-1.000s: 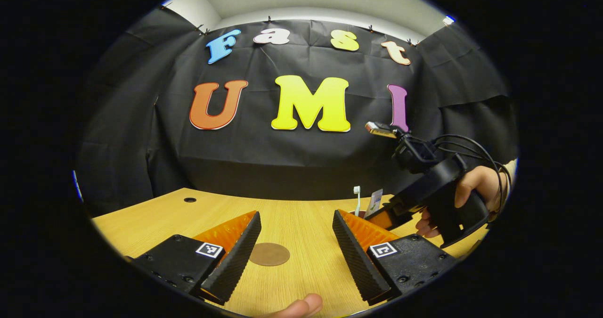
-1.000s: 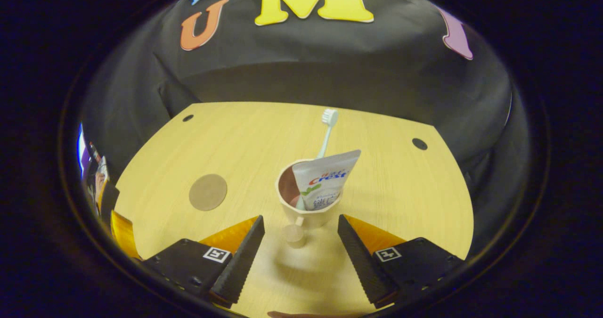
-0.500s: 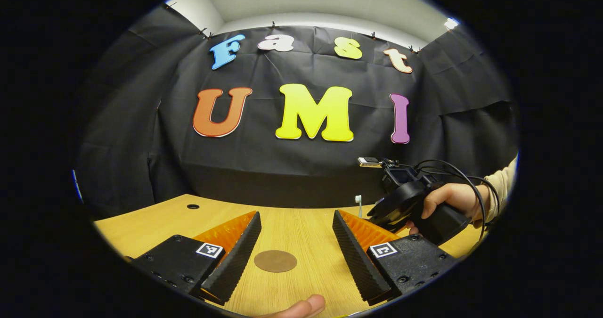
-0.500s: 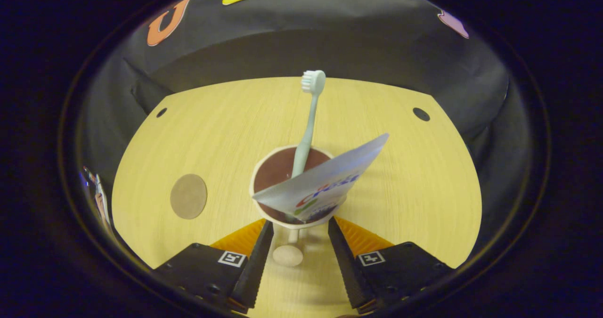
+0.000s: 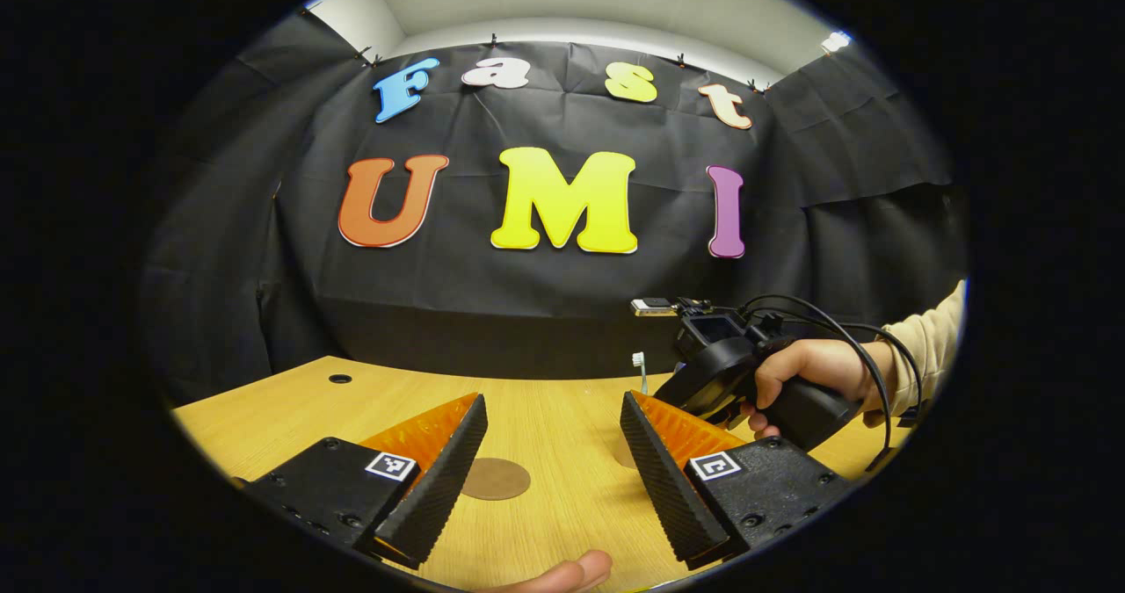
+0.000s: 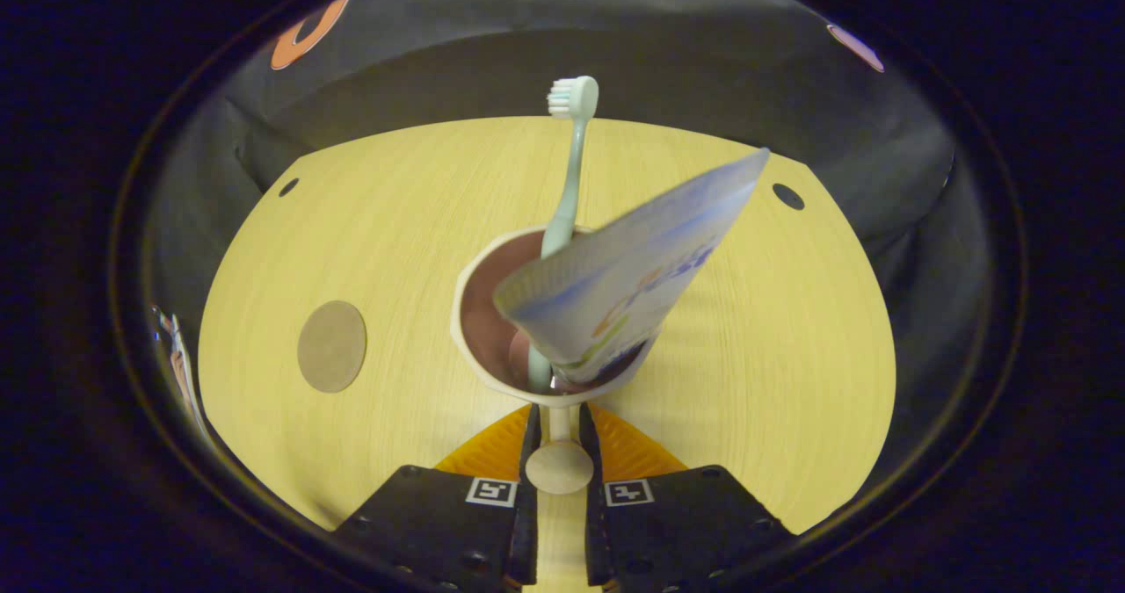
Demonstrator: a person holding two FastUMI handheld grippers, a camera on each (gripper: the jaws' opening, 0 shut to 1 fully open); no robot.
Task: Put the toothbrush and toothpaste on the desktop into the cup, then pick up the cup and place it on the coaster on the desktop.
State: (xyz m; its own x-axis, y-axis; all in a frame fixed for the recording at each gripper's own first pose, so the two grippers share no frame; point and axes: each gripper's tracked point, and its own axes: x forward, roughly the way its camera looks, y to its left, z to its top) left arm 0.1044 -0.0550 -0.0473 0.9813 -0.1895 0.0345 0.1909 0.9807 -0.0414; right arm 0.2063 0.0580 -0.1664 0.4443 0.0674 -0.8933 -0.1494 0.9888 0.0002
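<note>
Right gripper view: the right gripper (image 6: 555, 430) has its fingers squeezed in on the cup's handle (image 6: 557, 463). The cup (image 6: 492, 365) holds the toothbrush (image 6: 567, 162) upright and the toothpaste (image 6: 633, 268) leaning right. The coaster (image 6: 331, 345) sits on the worktop (image 6: 395, 206) off to the left, well apart. In the left gripper view, the left gripper (image 5: 554, 457) hangs with fingers spread wide, nothing between them.

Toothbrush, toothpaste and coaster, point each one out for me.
Toothbrush (image 6: 573, 99): right gripper view, on its bristled head.
Toothpaste (image 6: 635, 268): right gripper view, mid-tube.
Coaster (image 6: 331, 346): right gripper view, at its centre.
</note>
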